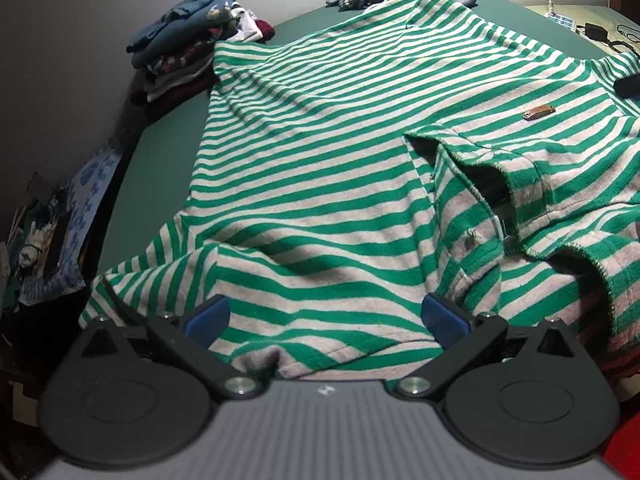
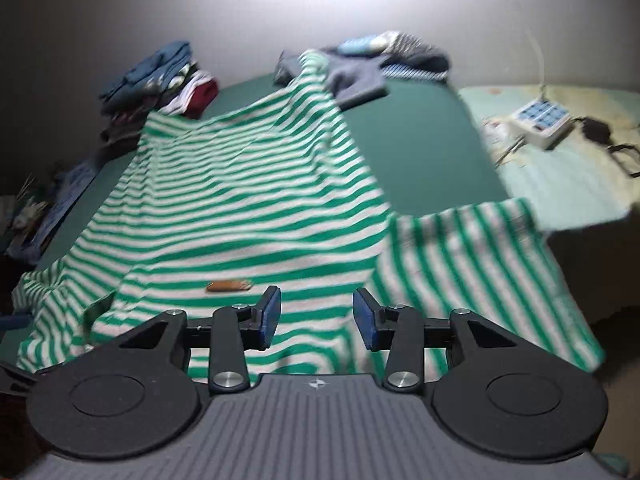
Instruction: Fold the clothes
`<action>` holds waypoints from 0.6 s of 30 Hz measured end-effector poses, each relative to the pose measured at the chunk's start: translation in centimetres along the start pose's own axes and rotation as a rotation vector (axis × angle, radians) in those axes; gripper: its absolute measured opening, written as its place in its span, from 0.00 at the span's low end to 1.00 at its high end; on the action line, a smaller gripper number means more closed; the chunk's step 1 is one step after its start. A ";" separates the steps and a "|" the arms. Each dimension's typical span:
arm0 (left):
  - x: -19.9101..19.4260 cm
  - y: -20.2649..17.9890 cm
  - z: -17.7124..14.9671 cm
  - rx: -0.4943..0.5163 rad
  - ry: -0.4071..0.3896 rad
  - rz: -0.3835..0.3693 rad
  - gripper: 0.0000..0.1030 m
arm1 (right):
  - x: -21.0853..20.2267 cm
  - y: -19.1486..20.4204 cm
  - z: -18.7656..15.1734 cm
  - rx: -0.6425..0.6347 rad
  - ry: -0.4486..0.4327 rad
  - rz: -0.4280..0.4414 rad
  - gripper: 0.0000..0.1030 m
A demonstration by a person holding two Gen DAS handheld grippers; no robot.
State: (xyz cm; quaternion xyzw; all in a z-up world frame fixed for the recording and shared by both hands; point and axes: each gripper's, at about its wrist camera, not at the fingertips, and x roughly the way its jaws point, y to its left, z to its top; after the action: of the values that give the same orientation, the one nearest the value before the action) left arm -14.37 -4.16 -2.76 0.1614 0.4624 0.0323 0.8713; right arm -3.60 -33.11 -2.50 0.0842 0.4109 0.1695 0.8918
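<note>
My claw point(image 2: 316, 318): jaws apart, nothing between the blue pads.
Striped shirt point(image 2: 248, 208): spread across the green bed point(image 2: 420, 140), under me.
Clothes pile point(image 2: 160, 80): far left.

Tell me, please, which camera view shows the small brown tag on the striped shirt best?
The left wrist view: the brown tag is sharp on the striped shirt. In the right wrist view it is nearer but smeared by motion blur.

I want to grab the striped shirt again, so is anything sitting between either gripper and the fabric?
Nothing visible. The left gripper and right gripper are both open directly over the green striped shirt; the folded pile lies beyond its far edge.
</note>
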 end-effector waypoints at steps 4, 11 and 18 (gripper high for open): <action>-0.7 0.6 -0.8 -0.085 0.002 -0.028 0.99 | 1.1 1.4 -1.1 -0.045 0.078 0.031 0.35; -2.7 5.5 -1.9 -0.223 -0.048 -0.082 0.99 | 1.0 2.3 -1.7 -0.209 0.119 -0.062 0.32; 1.3 14.9 -2.9 -0.424 0.030 0.039 0.96 | 2.2 5.6 -2.2 -0.238 0.127 -0.117 0.61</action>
State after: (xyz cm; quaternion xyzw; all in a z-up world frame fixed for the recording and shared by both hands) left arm -14.64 10.96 -0.68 -0.0171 0.4550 0.1484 0.8779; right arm -5.24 -27.11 -3.86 -0.0571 0.4477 0.1697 0.8761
